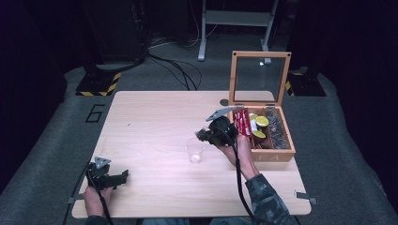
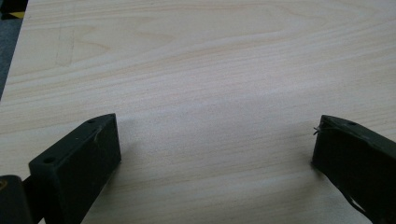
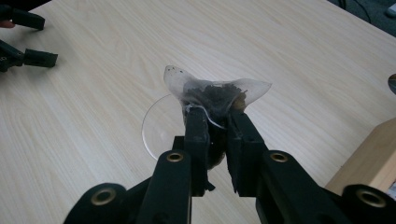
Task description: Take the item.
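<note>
Right gripper view reveals jaws pinching a tea bag (image 3: 215, 93) above the cup (image 3: 156, 126); left gripper's (image 2: 215, 140) jaws spread.

**Tea bag held over clear cup**

The right claw (image 3: 218, 122) grips a translucent tea bag (image 3: 212, 93) of dark leaves above a clear plastic cup (image 3: 161, 126) on the pale wooden desk (image 3: 289, 51). The other claw (image 3: 25, 39) lies far left.

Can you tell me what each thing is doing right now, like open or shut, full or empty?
Wooden box: lid open.
Plastic cup: upright, empty.
Tea bag: pinched, above the cup.
Right tongs: shut on tea bag.
Left tongs: open, empty.
</note>
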`<control>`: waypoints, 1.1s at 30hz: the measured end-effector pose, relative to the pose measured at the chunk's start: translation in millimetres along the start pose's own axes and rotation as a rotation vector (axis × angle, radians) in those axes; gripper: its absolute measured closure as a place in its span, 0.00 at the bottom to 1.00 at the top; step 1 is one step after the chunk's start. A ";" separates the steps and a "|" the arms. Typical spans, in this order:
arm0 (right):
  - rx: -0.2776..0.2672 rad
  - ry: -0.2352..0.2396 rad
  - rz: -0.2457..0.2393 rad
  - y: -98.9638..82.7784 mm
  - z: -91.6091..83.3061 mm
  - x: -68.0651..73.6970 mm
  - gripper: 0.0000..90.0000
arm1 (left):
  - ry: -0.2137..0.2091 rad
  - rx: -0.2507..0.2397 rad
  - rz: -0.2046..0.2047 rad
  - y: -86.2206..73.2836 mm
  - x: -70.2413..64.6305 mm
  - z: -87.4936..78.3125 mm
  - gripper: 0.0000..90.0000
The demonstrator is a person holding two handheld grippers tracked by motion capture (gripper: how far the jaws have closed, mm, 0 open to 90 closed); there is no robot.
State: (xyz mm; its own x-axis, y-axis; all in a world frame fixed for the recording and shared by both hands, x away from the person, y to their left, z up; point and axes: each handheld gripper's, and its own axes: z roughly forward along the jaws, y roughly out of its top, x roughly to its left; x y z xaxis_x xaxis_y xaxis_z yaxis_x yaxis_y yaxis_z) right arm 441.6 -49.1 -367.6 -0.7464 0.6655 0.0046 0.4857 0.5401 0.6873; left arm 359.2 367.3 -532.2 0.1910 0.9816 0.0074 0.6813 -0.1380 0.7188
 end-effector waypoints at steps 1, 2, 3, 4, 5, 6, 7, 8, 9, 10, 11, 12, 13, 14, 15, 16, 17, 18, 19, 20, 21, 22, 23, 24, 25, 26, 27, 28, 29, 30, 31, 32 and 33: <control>0.004 0.004 0.000 0.1 1.5 1.2 0.88 | 0.000 0.000 0.000 0.0 0.0 0.0 0.01; 0.007 0.007 -0.005 0.2 3.1 1.8 0.88 | 0.000 0.000 0.000 0.0 0.0 0.0 0.01; 0.006 0.006 -0.002 0.0 4.6 2.7 0.88 | 0.000 0.000 0.000 0.0 0.0 0.0 0.01; 0.012 0.011 0.001 -0.2 6.5 3.6 0.88 | -0.002 0.003 0.000 0.1 0.2 -0.2 0.01; 0.018 0.015 -0.004 -0.6 8.8 4.4 0.88 | 0.000 0.000 0.000 0.0 0.0 0.0 0.01; 0.023 0.016 -0.009 -0.8 10.1 4.7 0.88 | 0.000 0.000 0.000 0.0 0.0 0.0 0.01; 0.026 0.016 -0.004 -1.2 12.2 5.8 0.88 | -0.001 0.000 0.000 0.0 0.1 0.0 0.01; 0.032 0.019 -0.007 -1.6 14.1 6.2 0.88 | -0.004 0.005 0.001 0.2 0.3 -0.3 0.01; 0.035 0.018 -0.008 -1.7 16.1 6.9 0.88 | -0.002 0.002 0.000 0.1 0.2 -0.1 0.01; 0.043 0.023 -0.010 -1.9 18.2 7.9 0.88 | -0.003 0.003 0.000 0.1 0.2 -0.2 0.01; 0.047 0.025 -0.012 -2.1 19.7 8.8 0.88 | -0.001 0.000 -0.001 0.0 0.0 0.0 0.01; 0.050 0.027 -0.016 -2.2 21.2 9.4 0.88 | -0.004 0.006 0.001 0.2 0.3 -0.4 0.01; 0.053 0.030 -0.017 -2.3 22.8 10.3 0.88 | -0.004 0.006 0.001 0.2 0.3 -0.4 0.01; 0.057 0.030 -0.020 -2.4 24.2 11.1 0.88 | -0.004 0.004 0.000 0.2 0.3 -0.3 0.01; 0.063 0.030 -0.021 -2.4 25.1 11.6 0.88 | -0.003 0.004 0.001 0.2 0.3 -0.3 0.01; 0.066 0.032 -0.011 -2.8 26.5 12.9 0.88 | -0.004 0.004 0.001 0.2 0.3 -0.3 0.01; 0.070 0.031 -0.018 -3.0 28.0 13.0 0.88 | -0.004 0.005 0.001 0.2 0.3 -0.3 0.01; 0.071 0.030 -0.022 -3.2 29.4 13.1 0.88 | -0.003 0.005 0.001 0.2 0.3 -0.3 0.01; 0.076 0.030 -0.020 -3.5 30.2 13.4 0.88 | -0.003 0.004 0.001 0.2 0.3 -0.3 0.01; 0.078 0.026 -0.023 -3.8 31.2 13.6 0.88 | -0.001 0.000 0.000 0.0 0.1 0.0 0.01; 0.078 0.026 -0.023 -3.8 31.2 13.6 0.88 | -0.001 0.000 0.000 0.0 0.1 0.0 0.01; 0.084 0.028 -0.031 -4.7 33.5 13.9 0.88 | -0.003 0.003 0.001 0.1 0.2 -0.1 0.01; 0.089 0.028 -0.030 -5.0 34.1 14.1 0.88 | -0.001 0.001 0.000 0.0 0.1 0.0 0.01; 0.088 0.032 -0.025 -5.6 35.4 14.4 0.88 | -0.004 0.005 0.001 0.2 0.3 -0.3 0.01; 0.093 0.035 -0.030 -6.1 36.6 14.1 0.88 | -0.001 0.000 0.000 0.0 0.1 0.0 0.01; 0.097 0.032 -0.029 -6.4 37.5 14.3 0.88 | 0.000 0.000 0.000 0.0 0.0 0.0 0.01; 0.097 0.034 -0.030 -6.9 39.3 14.5 0.88 | 0.000 0.000 0.000 0.0 0.0 0.0 0.01; 0.102 0.034 -0.033 -7.3 40.1 14.7 0.88 | 0.000 0.000 0.000 0.0 0.0 0.0 0.01; 0.101 0.034 -0.032 -7.7 41.1 15.0 0.88 | -0.004 0.005 0.001 0.2 0.3 -0.4 0.01; 0.108 0.034 -0.034 -7.6 41.4 15.1 0.88 | -0.004 0.006 0.001 0.2 0.3 -0.4 0.01; 0.105 0.034 -0.026 -7.9 42.5 16.2 0.88 | -0.004 0.005 0.001 0.2 0.3 -0.3 0.01; 0.105 0.034 -0.026 -7.9 42.5 16.2 0.88 | -0.004 0.005 0.001 0.2 0.3 -0.3 0.01; 0.110 0.035 -0.026 -8.0 43.5 16.6 0.88 | 0.000 0.000 0.000 0.0 0.0 0.0 0.01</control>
State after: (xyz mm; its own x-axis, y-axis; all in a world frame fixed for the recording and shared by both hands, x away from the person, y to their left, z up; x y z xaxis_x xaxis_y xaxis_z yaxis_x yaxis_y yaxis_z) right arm 445.1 -20.0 -404.6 -0.7737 0.6334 0.0142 0.5117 0.6115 0.6036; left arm 359.2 367.3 -532.2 0.1909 0.9816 0.0069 0.6812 -0.1376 0.7190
